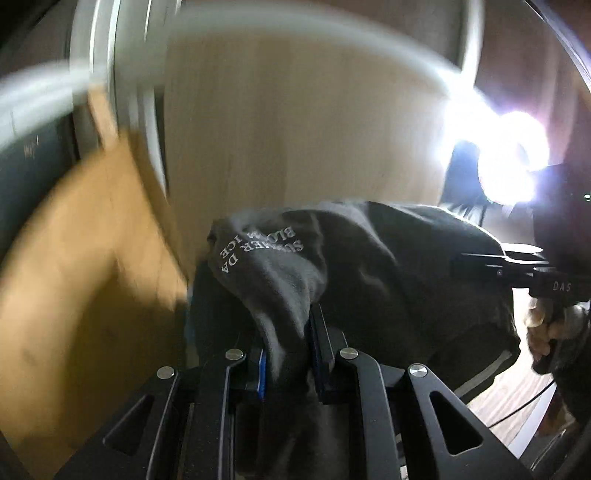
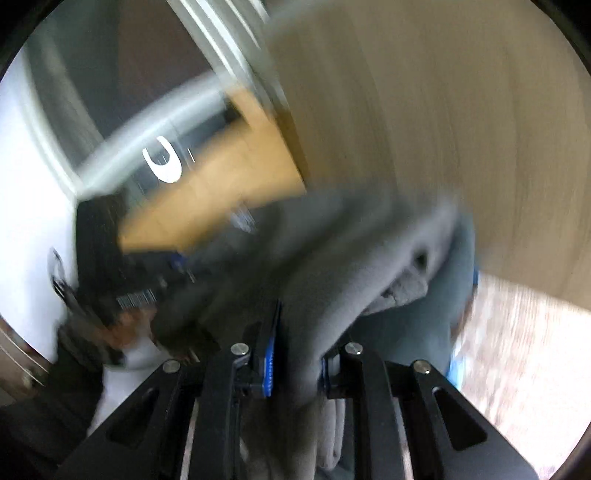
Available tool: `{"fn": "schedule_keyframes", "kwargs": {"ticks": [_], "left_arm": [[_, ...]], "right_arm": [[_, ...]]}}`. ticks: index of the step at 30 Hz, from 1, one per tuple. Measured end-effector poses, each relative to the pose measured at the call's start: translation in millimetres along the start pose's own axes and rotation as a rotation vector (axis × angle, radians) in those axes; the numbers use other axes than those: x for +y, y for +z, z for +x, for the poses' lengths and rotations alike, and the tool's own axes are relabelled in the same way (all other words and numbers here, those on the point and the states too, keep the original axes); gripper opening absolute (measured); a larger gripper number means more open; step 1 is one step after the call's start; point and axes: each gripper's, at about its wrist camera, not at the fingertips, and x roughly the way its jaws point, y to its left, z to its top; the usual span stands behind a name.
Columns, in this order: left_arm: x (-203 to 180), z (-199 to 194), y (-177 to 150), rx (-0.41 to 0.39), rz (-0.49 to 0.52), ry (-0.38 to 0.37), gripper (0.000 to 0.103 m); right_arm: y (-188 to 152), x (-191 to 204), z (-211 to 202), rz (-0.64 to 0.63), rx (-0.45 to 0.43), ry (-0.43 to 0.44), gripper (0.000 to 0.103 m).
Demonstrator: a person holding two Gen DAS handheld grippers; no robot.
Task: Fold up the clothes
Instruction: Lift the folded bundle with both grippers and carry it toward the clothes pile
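A dark grey garment [image 1: 369, 266] with white printed lettering hangs lifted off the surface between both grippers. My left gripper [image 1: 286, 354] is shut on a bunched fold of it. My right gripper [image 2: 295, 354] is shut on another part of the same grey garment [image 2: 332, 266], and it also shows in the left wrist view [image 1: 480, 264] at the right, pinching the cloth's far edge. A light blue cloth [image 2: 424, 325] lies under the grey one in the right wrist view. Both views are blurred by motion.
A pale wood table top [image 1: 295, 129] lies ahead. A brown cardboard box [image 1: 74, 277] stands at the left, also seen in the right wrist view [image 2: 221, 192]. A bright lamp [image 1: 509, 162] glares at the right. A white curved tube [image 1: 258, 33] crosses the top.
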Motion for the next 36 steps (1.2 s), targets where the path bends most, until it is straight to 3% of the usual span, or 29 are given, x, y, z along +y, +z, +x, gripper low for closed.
{"fn": "schedule_keyframes", "kwargs": {"ticks": [1, 3, 4, 9, 12, 16, 21, 25, 29, 32, 36], "left_arm": [[7, 7, -6, 0.017, -0.022, -0.003, 0.022], [21, 22, -17, 0.052, -0.066, -0.009, 0.038], [24, 21, -20, 0.046, -0.076, 0.0, 0.039], [8, -19, -13, -0.063, -0.003, 0.134, 0.037], [-14, -27, 1, -0.099, 0.05, 0.112, 0.037], [-34, -13, 19, -0.106, 0.115, 0.087, 0.037], [-27, 13, 25, -0.059, 0.101, 0.067, 0.037], [-20, 33, 16, 0.004, 0.064, 0.056, 0.038], [-9, 48, 9, 0.032, 0.04, 0.033, 0.039], [-7, 37, 14, 0.019, 0.023, 0.043, 0.038], [-19, 5, 18, -0.034, 0.028, 0.006, 0.038]], "right_arm": [[-5, -5, 5, 0.018, 0.032, -0.022, 0.027], [-6, -8, -8, 0.041, 0.041, -0.073, 0.041], [-7, -10, -14, 0.053, 0.046, -0.098, 0.049], [4, 24, -48, -0.091, -0.036, -0.326, 0.05], [16, 38, -47, -0.139, -0.059, -0.397, 0.05], [29, 44, -36, -0.148, -0.066, -0.381, 0.05], [43, 45, -14, -0.185, -0.063, -0.375, 0.051], [51, 24, 15, -0.178, -0.037, -0.294, 0.051], [66, -17, 47, -0.079, 0.061, -0.144, 0.051], [74, -21, 23, -0.034, 0.03, -0.082, 0.051], [81, -8, -9, -0.056, -0.053, -0.082, 0.051]]}}
